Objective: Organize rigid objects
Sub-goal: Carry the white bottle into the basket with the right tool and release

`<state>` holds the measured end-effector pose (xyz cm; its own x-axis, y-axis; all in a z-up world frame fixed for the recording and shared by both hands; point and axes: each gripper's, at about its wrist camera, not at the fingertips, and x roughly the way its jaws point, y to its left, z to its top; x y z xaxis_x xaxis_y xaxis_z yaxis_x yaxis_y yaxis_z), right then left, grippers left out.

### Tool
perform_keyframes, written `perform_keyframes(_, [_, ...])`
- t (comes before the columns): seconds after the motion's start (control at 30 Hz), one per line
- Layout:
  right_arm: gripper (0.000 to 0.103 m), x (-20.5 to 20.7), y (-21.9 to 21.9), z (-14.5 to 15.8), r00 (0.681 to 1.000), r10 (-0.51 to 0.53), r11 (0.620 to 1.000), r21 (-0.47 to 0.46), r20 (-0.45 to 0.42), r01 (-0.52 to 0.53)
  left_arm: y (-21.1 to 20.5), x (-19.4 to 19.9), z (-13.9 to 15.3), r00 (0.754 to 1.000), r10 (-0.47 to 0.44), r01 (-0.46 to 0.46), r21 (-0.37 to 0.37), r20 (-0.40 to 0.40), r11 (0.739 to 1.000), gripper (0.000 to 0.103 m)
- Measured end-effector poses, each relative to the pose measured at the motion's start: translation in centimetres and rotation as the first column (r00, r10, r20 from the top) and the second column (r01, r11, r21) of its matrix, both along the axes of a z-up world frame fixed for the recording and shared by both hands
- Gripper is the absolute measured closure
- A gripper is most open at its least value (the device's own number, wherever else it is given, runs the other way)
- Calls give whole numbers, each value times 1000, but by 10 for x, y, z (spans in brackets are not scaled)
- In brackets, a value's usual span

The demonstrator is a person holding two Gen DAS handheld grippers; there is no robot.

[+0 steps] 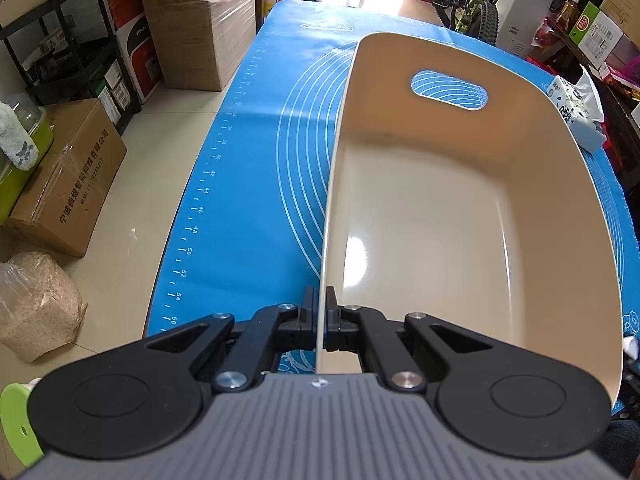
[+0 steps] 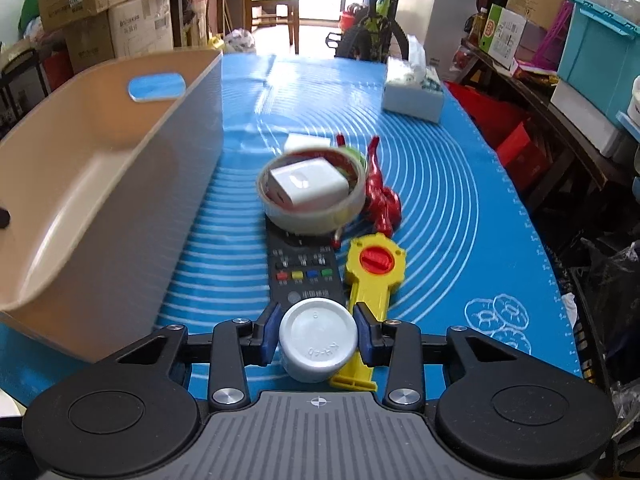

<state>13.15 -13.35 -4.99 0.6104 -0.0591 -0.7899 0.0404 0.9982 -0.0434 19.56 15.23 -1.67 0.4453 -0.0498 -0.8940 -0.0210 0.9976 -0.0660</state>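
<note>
On the desk (image 1: pixel 248 128), covered by a blue mat (image 2: pixel 460 208) printed with white rings, sits a beige bin (image 1: pixel 460 208) with an oval handle hole in its far wall; its inside shows nothing but bare floor. The left gripper (image 1: pixel 325 324) is clenched on the bin's near-left wall, one finger on each side of the thin rim.

To the bin's right, just beside its outer wall in the right wrist view, lies a cluster of small things. A tissue pack (image 2: pixel 414 90) rests well apart at the far right of the mat. Nearer, a black remote (image 2: pixel 306 276) with coloured buttons lies lengthwise, and a tape roll (image 2: pixel 312 208) sits on its far end with a white charger (image 2: pixel 306 186) resting tilted inside the ring. A red toy (image 2: pixel 380 192) lies touching the roll's right side. A yellow tool (image 2: pixel 370 284) with a red knob lies just right of the remote.

The right gripper (image 2: pixel 318 334) grasps a white bottle (image 2: pixel 316 340) at the near end of the remote, its blue pads pressed against both sides of the bottle's round body.
</note>
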Motion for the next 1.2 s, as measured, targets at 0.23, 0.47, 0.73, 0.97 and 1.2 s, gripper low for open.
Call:
perform_keyframes(0.23, [58, 8, 4, 39, 995, 17, 1000, 17, 97, -19, 1, 0, 0, 1000, 4, -4, -7, -5, 1000, 99])
perform_keyframes(0.47, [58, 27, 12, 87, 973, 24, 997, 60, 228, -39, 2, 0, -1, 1000, 4, -4, -10, -5, 1000, 99])
perform_keyframes(0.73, [58, 56, 43, 113, 947, 69, 989, 107, 312, -107, 2, 0, -2, 1000, 6, -6, -9, -9, 1000, 99])
perform_keyframes(0.97, [58, 78, 89, 99, 946, 164, 976, 96, 280, -198, 1, 1, -2, 1000, 7, -7, -11, -10, 1000, 99])
perform_keyframes(1.2, [58, 85, 127, 67, 957, 237, 962, 95, 169, -255, 1, 1, -1, 1000, 8, -8, -13, -10, 1000, 99])
